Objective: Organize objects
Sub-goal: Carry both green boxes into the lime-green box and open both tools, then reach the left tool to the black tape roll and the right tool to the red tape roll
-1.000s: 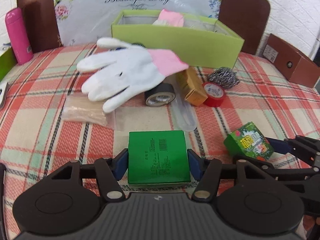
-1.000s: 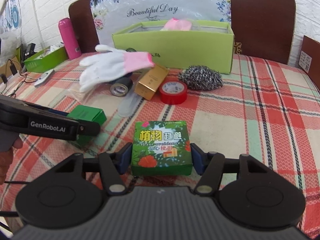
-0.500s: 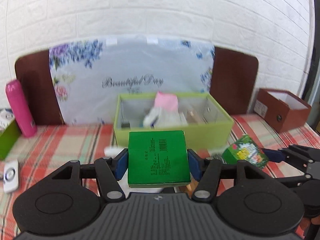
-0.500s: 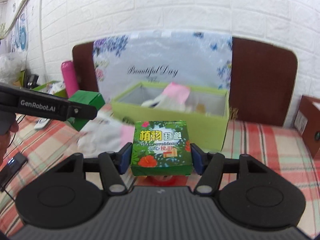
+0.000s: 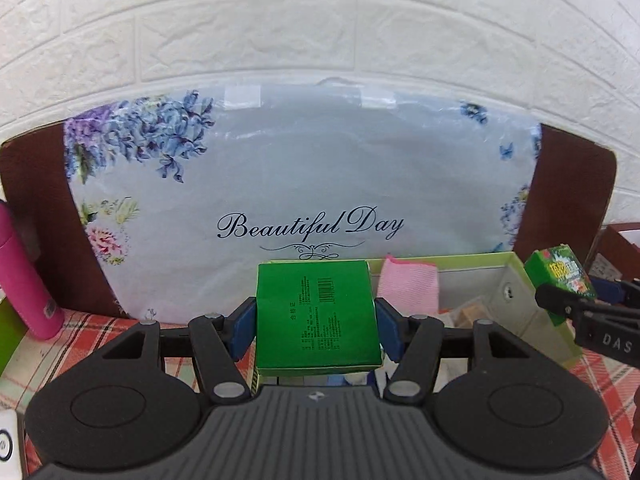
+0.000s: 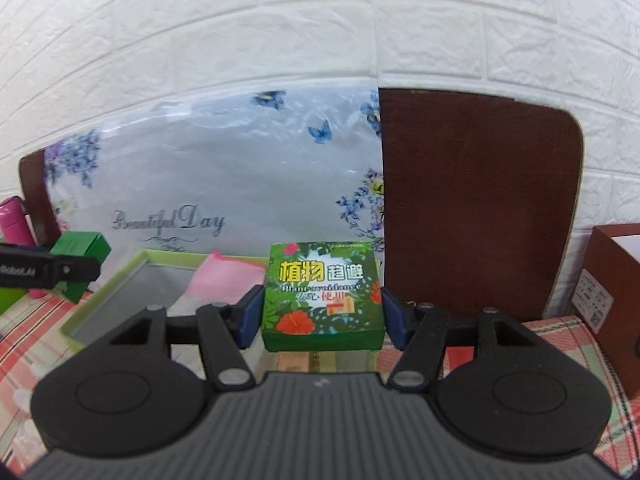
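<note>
White embossed brick wall fills the upper part of the left wrist view, above a dark brown chair back draped with a grey plastic bag printed with flowers and "Beautiful Day". A pink cylindrical bottle stands at the left edge on the red-and-green plaid tablecloth. The left gripper points slightly downward, its blue pads pressed against the two sides of a plain green cardboard box with a barcode, held above the near wall of the open light-green storage box. Inside that box stands a pink knitted cuff. At the right edge the right gripper reaches in over the storage box, clamping a small green box with a leaf-and-flower print.

From the right wrist view, the same brick wall and chair back stand behind. The right gripper pinches the flower-print box between its blue pads, above the storage box's right end. A brown cardboard box sits to the right. At the left, the left gripper carries the plain green box over the storage box's left rim.
</note>
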Demonstrator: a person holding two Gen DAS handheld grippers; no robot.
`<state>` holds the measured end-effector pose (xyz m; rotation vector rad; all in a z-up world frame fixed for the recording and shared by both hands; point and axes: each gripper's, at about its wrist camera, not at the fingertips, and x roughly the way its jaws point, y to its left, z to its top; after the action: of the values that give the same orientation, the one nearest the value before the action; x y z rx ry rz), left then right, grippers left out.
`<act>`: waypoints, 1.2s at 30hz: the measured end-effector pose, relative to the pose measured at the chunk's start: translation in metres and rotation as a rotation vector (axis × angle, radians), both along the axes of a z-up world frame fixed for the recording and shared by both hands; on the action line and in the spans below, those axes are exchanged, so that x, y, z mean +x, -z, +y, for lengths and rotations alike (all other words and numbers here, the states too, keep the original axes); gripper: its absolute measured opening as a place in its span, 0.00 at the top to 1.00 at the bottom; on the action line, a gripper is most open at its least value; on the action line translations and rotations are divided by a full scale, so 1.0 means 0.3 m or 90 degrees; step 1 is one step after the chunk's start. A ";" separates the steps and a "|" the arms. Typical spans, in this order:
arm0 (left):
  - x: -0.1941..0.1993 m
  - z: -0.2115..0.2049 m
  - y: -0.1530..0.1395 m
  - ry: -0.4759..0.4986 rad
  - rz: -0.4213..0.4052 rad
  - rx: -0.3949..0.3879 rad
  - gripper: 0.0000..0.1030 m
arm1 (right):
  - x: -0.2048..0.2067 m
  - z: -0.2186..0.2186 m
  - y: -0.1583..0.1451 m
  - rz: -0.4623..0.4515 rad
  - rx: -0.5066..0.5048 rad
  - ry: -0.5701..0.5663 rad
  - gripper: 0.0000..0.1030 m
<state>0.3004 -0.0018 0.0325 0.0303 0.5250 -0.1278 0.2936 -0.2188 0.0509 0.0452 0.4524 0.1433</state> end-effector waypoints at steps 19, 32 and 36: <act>-0.134 0.033 -0.016 -0.010 -0.032 -0.032 0.16 | -0.130 0.021 0.019 -0.040 -0.017 -0.018 0.00; -0.488 0.041 -0.031 0.002 -0.035 -0.115 0.03 | -0.496 -0.010 -0.051 -0.060 0.042 -0.046 0.00; -0.561 0.044 0.060 0.004 0.007 -0.135 0.03 | -0.573 -0.003 0.008 -0.028 0.044 -0.047 0.00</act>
<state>0.1320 0.0114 0.0146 -0.1764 0.5194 -0.1895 0.1218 -0.2198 0.0484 0.0921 0.4051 0.2327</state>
